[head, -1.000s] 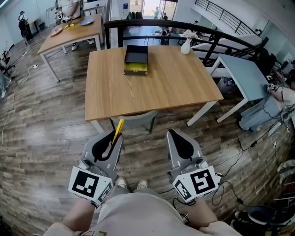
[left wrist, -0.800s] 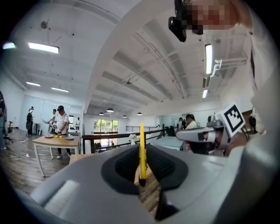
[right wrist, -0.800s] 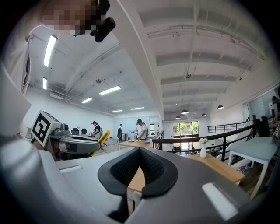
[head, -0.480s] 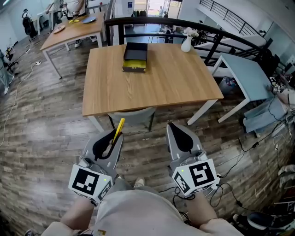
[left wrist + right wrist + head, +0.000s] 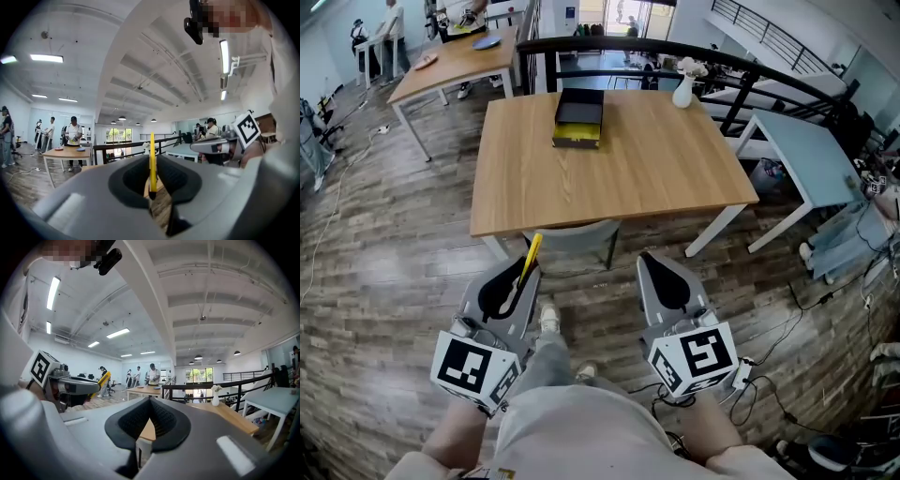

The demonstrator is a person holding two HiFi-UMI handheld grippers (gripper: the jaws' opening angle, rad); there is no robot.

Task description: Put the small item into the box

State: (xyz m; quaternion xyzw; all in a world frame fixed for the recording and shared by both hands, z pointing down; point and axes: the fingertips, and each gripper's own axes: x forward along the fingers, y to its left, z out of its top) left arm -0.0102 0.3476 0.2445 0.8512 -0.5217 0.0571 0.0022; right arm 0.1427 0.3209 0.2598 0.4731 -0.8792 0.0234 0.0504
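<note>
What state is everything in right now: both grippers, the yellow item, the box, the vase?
left gripper: jaws shut on the yellow item.
right gripper: jaws shut, nothing between them.
yellow item: clamped, sticking out past the jaws.
box: on the table, far side, top looks open, apart from both grippers.
vase: upright near the table's far right corner.

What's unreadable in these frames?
Yellow item: type unclear; edge-on in left gripper view, lower end hidden in the shut jaws of the left gripper.
Box: contents too small in head view; absent from both gripper views.
</note>
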